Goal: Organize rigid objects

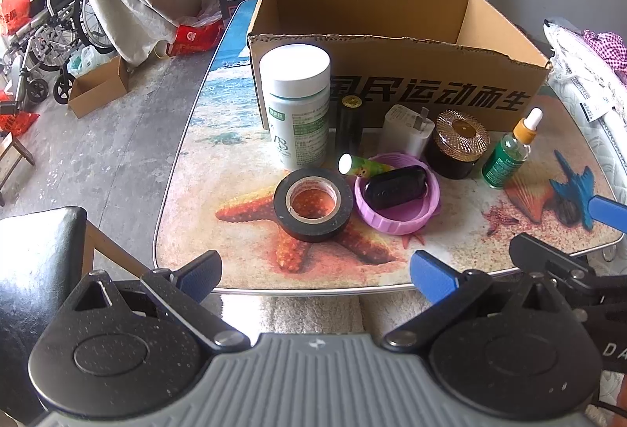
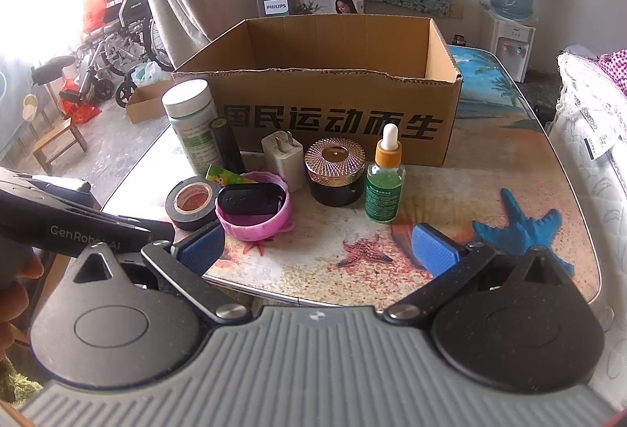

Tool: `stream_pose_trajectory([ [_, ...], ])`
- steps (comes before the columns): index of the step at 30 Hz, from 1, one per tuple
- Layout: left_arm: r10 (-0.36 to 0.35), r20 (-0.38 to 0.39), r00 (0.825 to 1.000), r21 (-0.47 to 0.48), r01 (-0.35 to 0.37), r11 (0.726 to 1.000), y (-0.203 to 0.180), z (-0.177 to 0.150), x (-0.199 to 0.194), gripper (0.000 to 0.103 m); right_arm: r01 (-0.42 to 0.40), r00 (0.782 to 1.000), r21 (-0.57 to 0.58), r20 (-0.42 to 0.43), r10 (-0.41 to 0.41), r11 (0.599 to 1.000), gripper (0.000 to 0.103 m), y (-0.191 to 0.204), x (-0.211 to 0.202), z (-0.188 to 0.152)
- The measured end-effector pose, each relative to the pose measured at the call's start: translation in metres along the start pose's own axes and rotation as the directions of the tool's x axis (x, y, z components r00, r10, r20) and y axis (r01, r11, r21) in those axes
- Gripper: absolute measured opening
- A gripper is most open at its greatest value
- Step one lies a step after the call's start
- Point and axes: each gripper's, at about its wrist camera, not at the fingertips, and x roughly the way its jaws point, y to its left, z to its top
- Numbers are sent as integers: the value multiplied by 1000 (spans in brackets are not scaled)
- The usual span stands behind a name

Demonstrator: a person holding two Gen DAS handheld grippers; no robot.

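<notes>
An open cardboard box (image 1: 431,98) (image 2: 333,121) stands at the back of the table. In front of it: a white pill bottle (image 1: 296,105) (image 2: 192,125), a black tube (image 1: 349,121) (image 2: 227,145), a white charger (image 1: 407,131) (image 2: 284,160), a dark jar with gold lid (image 1: 456,145) (image 2: 335,172), a green dropper bottle (image 1: 509,152) (image 2: 384,184), black tape (image 1: 313,203) (image 2: 192,203), and a pink lid (image 1: 395,199) (image 2: 254,215) holding a black key fob (image 1: 395,186) (image 2: 250,199). My left gripper (image 1: 315,276) and right gripper (image 2: 317,250) are open and empty at the table's near edge.
The table (image 1: 235,262) has a beach print. A black stool (image 1: 39,262) stands at the near left. A wheelchair (image 1: 47,35) and small box (image 1: 98,86) are on the floor left. A bed (image 2: 595,152) lies to the right. A water dispenser (image 2: 509,27) stands behind.
</notes>
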Motion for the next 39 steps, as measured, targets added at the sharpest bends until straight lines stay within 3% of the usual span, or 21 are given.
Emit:
stream_pose_trajectory([
  [39, 16, -9, 1000, 3, -16, 1000, 5, 1, 2, 103, -5, 1000, -23, -5, 5, 1000, 102, 7, 4, 2],
])
